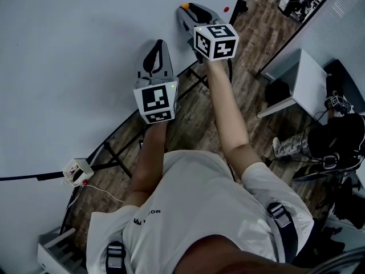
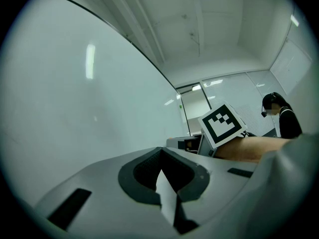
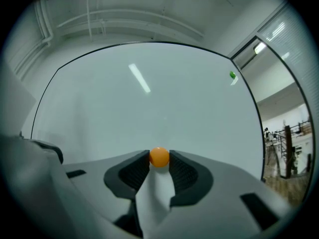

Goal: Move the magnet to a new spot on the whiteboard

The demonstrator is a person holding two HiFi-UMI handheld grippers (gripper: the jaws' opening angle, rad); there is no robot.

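A small orange magnet point(image 3: 159, 157) sits between the tips of my right gripper point(image 3: 159, 156), whose pads press on it from both sides. It is at the surface of the whiteboard point(image 3: 149, 98); I cannot tell whether it touches. From the head view the orange magnet point(image 1: 184, 6) shows at the right gripper point(image 1: 186, 8) tip, near the whiteboard point(image 1: 68, 67) right edge. My left gripper point(image 1: 159, 43) points at the board lower down and to the left. The left gripper point(image 2: 160, 152) jaws meet at the tips with nothing between them.
A green magnet point(image 3: 232, 75) sticks near the board's upper right edge and a red magnet point(image 1: 226, 8) near its right edge. Below the board are black stand legs point(image 1: 114, 153), a white box on a cable point(image 1: 78, 171), a white table point(image 1: 296, 84) and a seated person point(image 1: 336, 141).
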